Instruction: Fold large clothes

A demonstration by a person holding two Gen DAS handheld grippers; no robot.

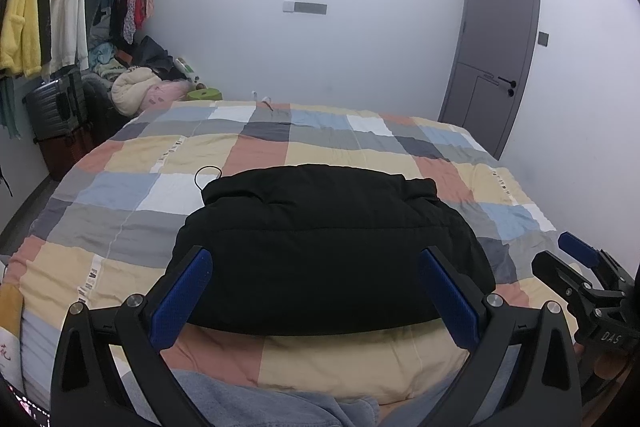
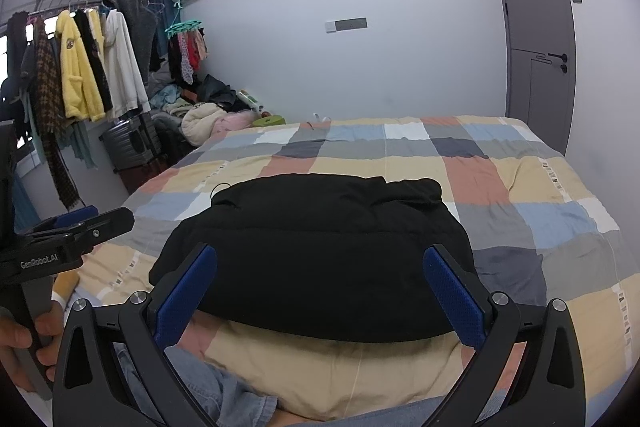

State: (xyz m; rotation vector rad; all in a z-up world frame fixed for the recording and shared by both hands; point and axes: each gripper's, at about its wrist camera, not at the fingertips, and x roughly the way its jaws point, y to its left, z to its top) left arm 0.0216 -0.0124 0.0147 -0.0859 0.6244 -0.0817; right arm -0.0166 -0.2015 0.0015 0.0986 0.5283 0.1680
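A black padded jacket (image 1: 328,247) lies folded into a compact bundle on the checked bed cover (image 1: 132,187), near the front edge; it also shows in the right wrist view (image 2: 316,255). My left gripper (image 1: 316,291) is open and empty, held just above the bundle's near edge. My right gripper (image 2: 320,291) is open and empty too, hovering at the same near edge. The right gripper shows at the right edge of the left wrist view (image 1: 580,267); the left gripper shows at the left of the right wrist view (image 2: 76,227).
A clothes rack (image 2: 92,67) with hanging garments and a dark suitcase (image 2: 132,143) stand left of the bed. A pile of clothes and bedding (image 2: 204,115) sits in the far corner. A grey door (image 2: 540,39) is at the right.
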